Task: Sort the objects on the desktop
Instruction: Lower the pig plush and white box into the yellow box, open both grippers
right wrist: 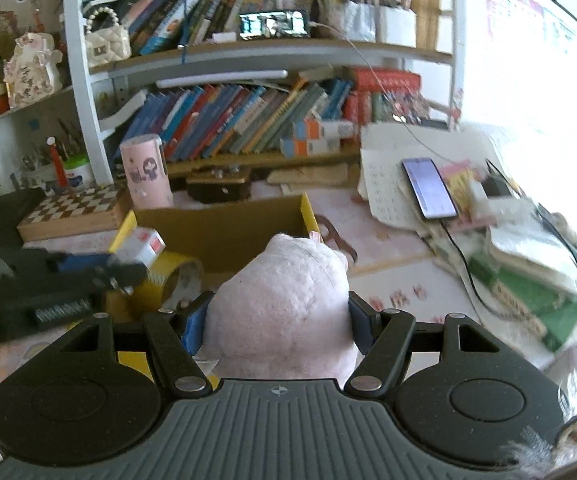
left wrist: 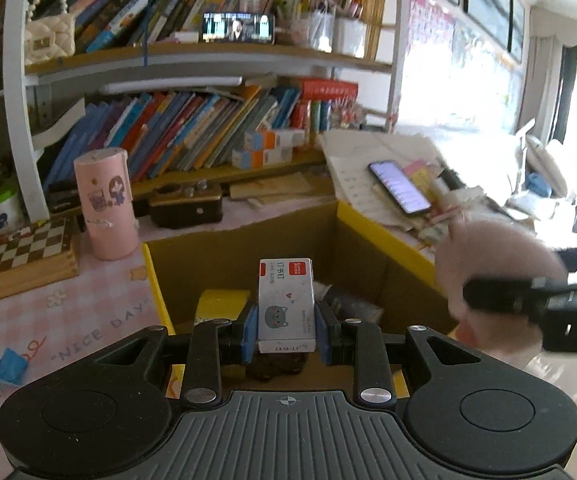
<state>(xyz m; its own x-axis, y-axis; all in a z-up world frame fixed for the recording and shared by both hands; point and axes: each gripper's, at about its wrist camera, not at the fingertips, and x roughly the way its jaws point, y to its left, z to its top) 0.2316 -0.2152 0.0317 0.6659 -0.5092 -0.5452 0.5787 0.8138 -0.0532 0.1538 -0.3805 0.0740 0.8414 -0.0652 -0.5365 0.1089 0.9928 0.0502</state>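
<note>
Left gripper [left wrist: 287,330] clenched on a small staple box [left wrist: 286,300], frame centre, above the open cardboard box [left wrist: 248,240]. Right gripper [right wrist: 278,320] grasps a pink plush toy [right wrist: 284,304], lower centre; the blurred roll in the box looks like yellow tape [right wrist: 176,276].

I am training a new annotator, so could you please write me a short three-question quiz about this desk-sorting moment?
1. True or false: the left gripper is shut on a small staple box.
2. What does the right gripper hold? A) a roll of tape B) a pink plush toy C) a phone
3. Fill in: the pink cylinder stands on the desk beside the ______ box.

Key
1. True; its blue pads press on both sides of the box.
2. B; the plush sits between the pads.
3. Cardboard; the open box has yellow flaps and already holds a roll of tape.
</note>
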